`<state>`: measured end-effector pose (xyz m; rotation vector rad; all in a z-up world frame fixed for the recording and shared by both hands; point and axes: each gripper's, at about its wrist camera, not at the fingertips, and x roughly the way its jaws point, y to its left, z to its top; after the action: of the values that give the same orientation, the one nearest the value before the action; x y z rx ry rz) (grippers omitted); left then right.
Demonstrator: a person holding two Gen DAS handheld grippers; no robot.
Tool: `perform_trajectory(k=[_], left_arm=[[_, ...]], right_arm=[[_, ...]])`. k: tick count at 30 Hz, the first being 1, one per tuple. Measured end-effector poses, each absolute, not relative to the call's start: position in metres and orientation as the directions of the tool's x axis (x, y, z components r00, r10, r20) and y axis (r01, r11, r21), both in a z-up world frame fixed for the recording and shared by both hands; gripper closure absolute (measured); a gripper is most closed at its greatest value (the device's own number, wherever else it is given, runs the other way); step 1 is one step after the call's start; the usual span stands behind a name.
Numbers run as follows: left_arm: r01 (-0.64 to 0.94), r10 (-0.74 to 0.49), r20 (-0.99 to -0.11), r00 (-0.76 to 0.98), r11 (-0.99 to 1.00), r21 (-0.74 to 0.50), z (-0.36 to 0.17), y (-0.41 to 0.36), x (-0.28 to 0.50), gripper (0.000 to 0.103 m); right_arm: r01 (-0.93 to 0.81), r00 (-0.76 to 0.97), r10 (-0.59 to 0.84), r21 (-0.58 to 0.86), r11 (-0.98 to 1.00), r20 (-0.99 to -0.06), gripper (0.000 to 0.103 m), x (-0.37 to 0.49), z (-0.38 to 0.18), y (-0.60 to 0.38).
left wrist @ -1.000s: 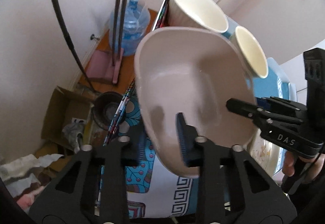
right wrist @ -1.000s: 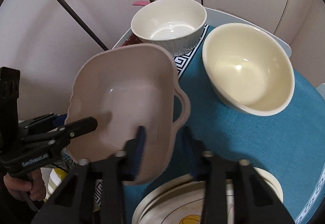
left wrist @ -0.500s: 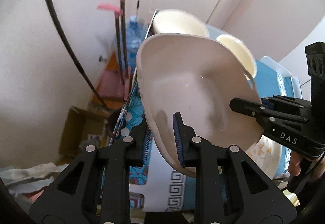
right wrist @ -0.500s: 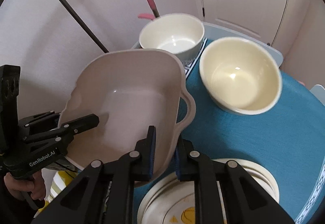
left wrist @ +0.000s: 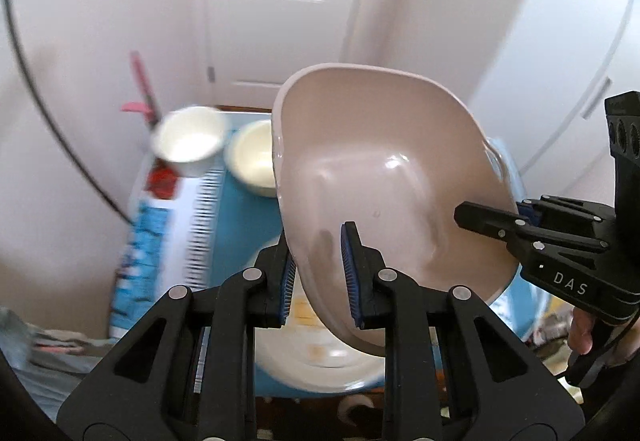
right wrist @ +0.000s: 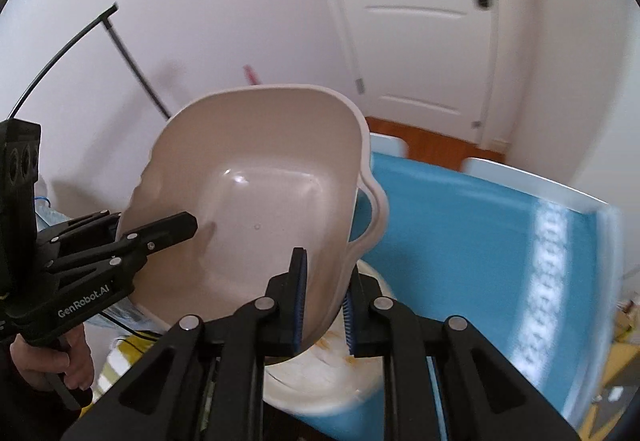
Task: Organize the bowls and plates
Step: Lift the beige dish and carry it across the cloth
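two grippers share one load right now: my left gripper [left wrist: 322,273] is clamped on one side wall of the pink dish [left wrist: 384,177] and my right gripper [right wrist: 322,305] is clamped on the opposite wall beside the loop handle [right wrist: 370,217], with the right jaws having just pressed shut onto that wall. i have the dish in the air, tilted, hanging over the stack of plates [right wrist: 320,381] on the blue tablecloth [right wrist: 480,233], while the white bowl [left wrist: 188,145] and the cream bowl [left wrist: 252,157] sit further back on the table. my worry is the grip itself: each pair of pads pinches only a thin, smooth, sloping wall, so i judge a slip likely if my two hands drift apart or twist against each other. that could wrench the dish out of one clamp, leave it swinging from the other, and drop it onto the plates below, chipping both. the background is smeared, so i cannot judge clearance well, and lowering fast or crooked risks clipping a bowl rim.
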<state>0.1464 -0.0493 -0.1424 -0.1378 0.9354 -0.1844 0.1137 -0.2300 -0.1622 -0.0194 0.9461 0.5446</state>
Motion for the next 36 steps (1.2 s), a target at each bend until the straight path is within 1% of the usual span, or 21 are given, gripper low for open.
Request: perform_trajectory(k=[5,8,13,17,20,25,36], left_arm=[[0.198,-0.31,-0.781,0.541,0.95,-0.24,-0.151,-0.127,0.141,0.084],[0.25,-0.352,-0.792,0.499,0.933,-0.258,-0.167,-0.179,0.137,0.084],[0.303,-0.385,-0.821,0.422,0.913,-0.273,-0.202,-0.236,0.143,0.084],[0.318,-0.386,-0.858,0.339,0.905,-0.281,-0.245,-0.273,0.152,0.084],[0.322,-0.377,-0.875,0.305,0.905,-0.278,-0.27,-0.286,0.155,0.084],[0.329,-0.363,-0.887,0.285,0.906,-0.266,-0.29,-0.295,0.157,0.084],[0.359,-0.307,-0.911,0.275,0.912,-0.199,-0.303,-0.309,0.168,0.083]], right_arm=[[-0.348,0.513,0.358,0.192,0.918,-0.78,0.088,0.084,-0.157,-0.316],[-0.289,0.524,0.316,0.183,0.94,-0.791,0.088,0.077,-0.159,-0.368],[-0.197,0.513,0.257,0.178,0.964,-0.819,0.088,0.07,-0.191,-0.43],[-0.14,0.48,0.24,0.197,0.97,-0.844,0.088,0.076,-0.231,-0.465],[-0.109,0.465,0.229,0.201,0.973,-0.855,0.088,0.082,-0.256,-0.478],[-0.101,0.455,0.24,0.218,0.971,-0.858,0.088,0.084,-0.277,-0.491],[-0.086,0.424,0.285,0.275,0.958,-0.86,0.088,0.089,-0.295,-0.504]])
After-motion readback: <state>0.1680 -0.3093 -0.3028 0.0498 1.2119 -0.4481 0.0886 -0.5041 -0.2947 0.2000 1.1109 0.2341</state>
